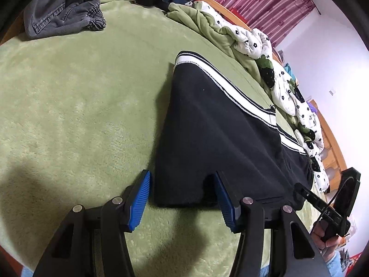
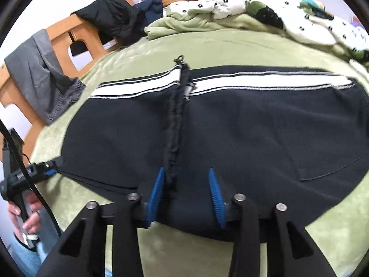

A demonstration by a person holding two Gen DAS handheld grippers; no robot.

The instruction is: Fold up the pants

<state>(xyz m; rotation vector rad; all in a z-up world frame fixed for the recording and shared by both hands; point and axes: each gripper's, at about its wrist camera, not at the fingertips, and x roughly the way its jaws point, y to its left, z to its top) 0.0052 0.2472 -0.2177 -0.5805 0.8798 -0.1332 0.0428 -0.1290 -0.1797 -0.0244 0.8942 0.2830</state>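
Observation:
Black pants (image 1: 219, 120) with a white side stripe lie flat on a green blanket (image 1: 80, 103). My left gripper (image 1: 182, 174) is open at their near corner. One blue pad is beside the cloth's edge and the other is over the cloth. In the right wrist view the pants (image 2: 253, 127) are doubled over, with a puckered waistband ridge (image 2: 175, 127) running towards me. My right gripper (image 2: 186, 169) is open at the near edge, and the ridge lies between its pads. The left gripper (image 2: 52, 168) is seen at the pants' left corner.
Grey jeans (image 2: 39, 73) hang over the wooden bed frame (image 2: 62, 30) at the left. A dark jacket (image 2: 110, 16) and a rumpled flowered quilt (image 2: 230, 2) lie along the far side. A person's hand (image 2: 30, 212) holds the left gripper's handle.

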